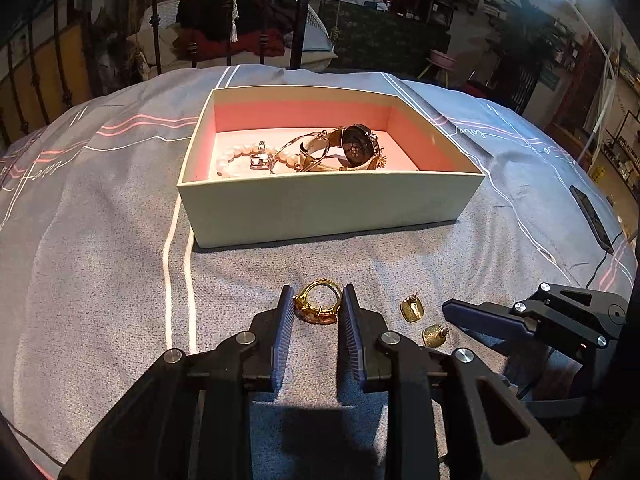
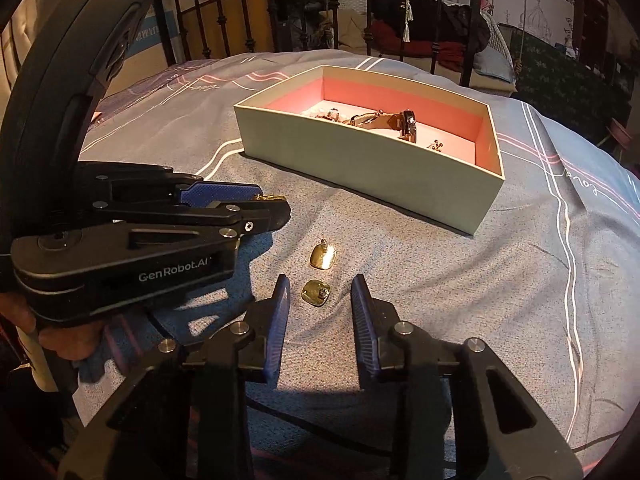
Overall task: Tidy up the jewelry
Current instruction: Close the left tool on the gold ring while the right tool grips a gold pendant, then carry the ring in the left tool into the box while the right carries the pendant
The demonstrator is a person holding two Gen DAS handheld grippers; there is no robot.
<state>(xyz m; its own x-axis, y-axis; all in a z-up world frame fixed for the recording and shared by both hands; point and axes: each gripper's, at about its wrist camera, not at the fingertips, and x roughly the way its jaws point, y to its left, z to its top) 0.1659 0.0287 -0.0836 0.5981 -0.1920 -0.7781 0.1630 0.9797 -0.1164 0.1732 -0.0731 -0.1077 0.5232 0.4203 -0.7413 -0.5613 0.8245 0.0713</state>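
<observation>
My left gripper (image 1: 316, 300) is shut on a gold ring (image 1: 318, 304), which rests on the grey bedspread. Two gold earrings lie just to its right: one (image 1: 412, 308) nearer the box, one (image 1: 435, 334) closer to me. In the right wrist view my right gripper (image 2: 321, 292) is open, its fingers either side of the near earring (image 2: 316, 292); the other earring (image 2: 322, 257) lies just beyond. The open box (image 1: 328, 204) with pink lining holds a pearl bracelet (image 1: 236, 158), a watch (image 1: 358, 148) and a bangle. The left gripper shows at left (image 2: 264, 204).
A dark phone (image 1: 591, 212) lies at the bed's right edge with a cable. A black iron bed frame (image 1: 300, 12) stands behind the box. The box (image 2: 372, 156) sits mid-bed, ahead of both grippers. The right gripper (image 1: 532, 316) reaches in from the right.
</observation>
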